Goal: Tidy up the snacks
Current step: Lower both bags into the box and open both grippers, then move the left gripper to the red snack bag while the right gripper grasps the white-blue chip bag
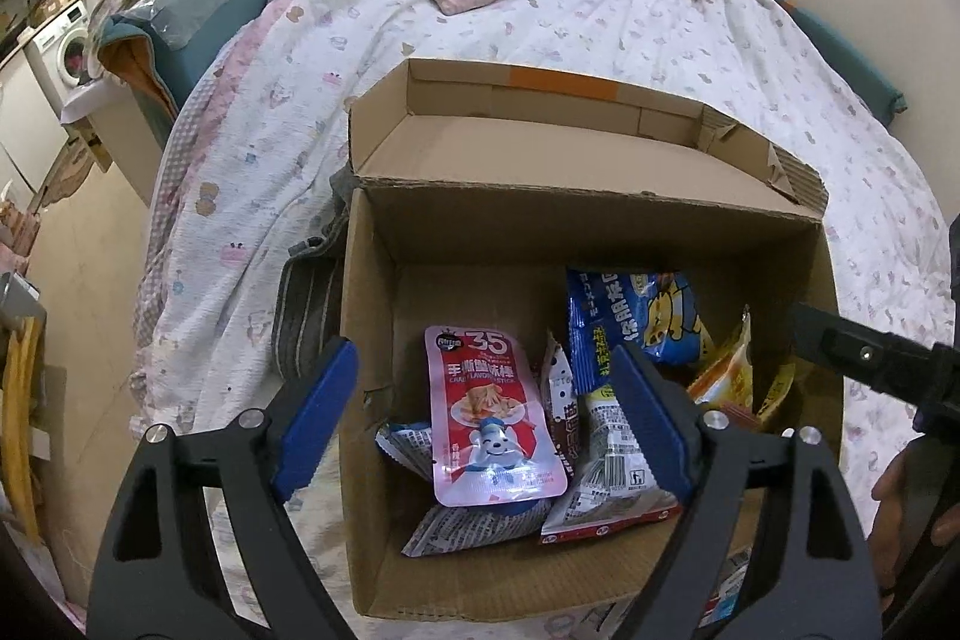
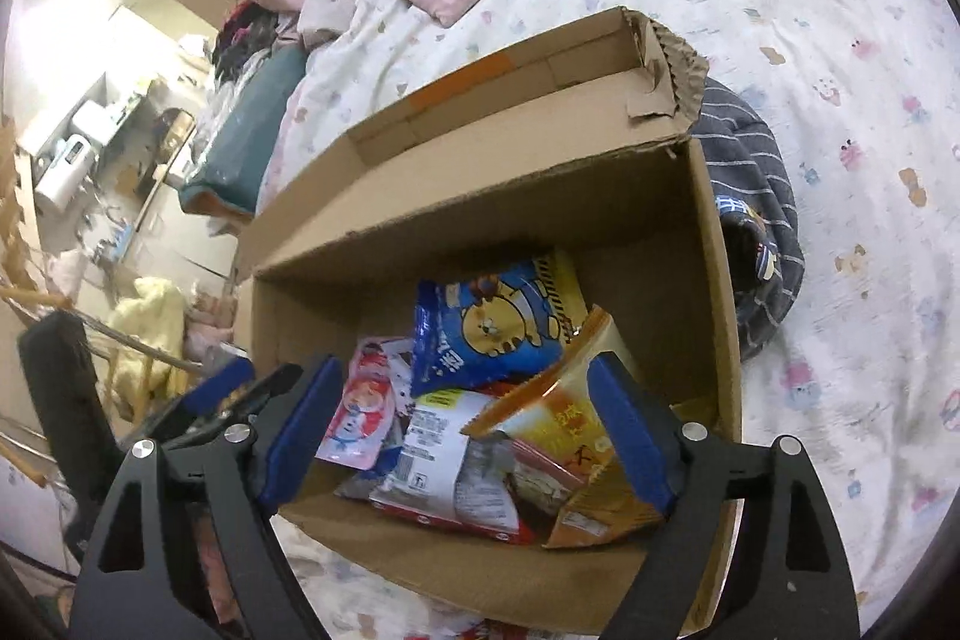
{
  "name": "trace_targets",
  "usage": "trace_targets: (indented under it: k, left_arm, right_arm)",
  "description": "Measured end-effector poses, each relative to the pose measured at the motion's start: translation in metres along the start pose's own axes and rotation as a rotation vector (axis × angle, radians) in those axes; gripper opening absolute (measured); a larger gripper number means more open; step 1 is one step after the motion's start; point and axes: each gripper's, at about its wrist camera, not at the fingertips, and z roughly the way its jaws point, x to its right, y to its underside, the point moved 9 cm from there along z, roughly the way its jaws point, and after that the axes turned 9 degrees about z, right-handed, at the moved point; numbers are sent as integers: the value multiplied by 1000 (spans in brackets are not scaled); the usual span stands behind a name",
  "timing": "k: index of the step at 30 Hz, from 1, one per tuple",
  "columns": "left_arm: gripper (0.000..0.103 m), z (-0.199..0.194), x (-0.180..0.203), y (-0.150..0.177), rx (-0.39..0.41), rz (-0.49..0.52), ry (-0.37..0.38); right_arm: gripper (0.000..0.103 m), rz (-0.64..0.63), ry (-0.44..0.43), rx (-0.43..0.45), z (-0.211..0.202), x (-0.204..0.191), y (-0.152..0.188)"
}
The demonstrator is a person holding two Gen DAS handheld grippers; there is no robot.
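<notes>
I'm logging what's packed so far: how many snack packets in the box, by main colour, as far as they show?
In the cardboard box:
Pink packet: 1
Blue packet: 1
Orange-yellow packet: 1
White packet with barcode: 1
Total: 4 clearly visible; others lie partly hidden underneath.

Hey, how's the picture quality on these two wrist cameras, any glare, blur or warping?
Left wrist view: sharp at the centre, a small glare spot on the pink packet, fisheye bending the bed and cardboard box, corners dark. Right wrist view: tilted, the room at upper left washed out by bright light, edges soft, the blue packet and orange packet still readable.
</notes>
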Motion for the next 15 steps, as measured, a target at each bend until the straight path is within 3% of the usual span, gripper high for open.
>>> trace_targets:
  k: [15]
  left_arm:
    - [84,-9,-9,11,-17,-34,4]
  right_arm:
    - [86,9,-8,10,-12,-2,0]
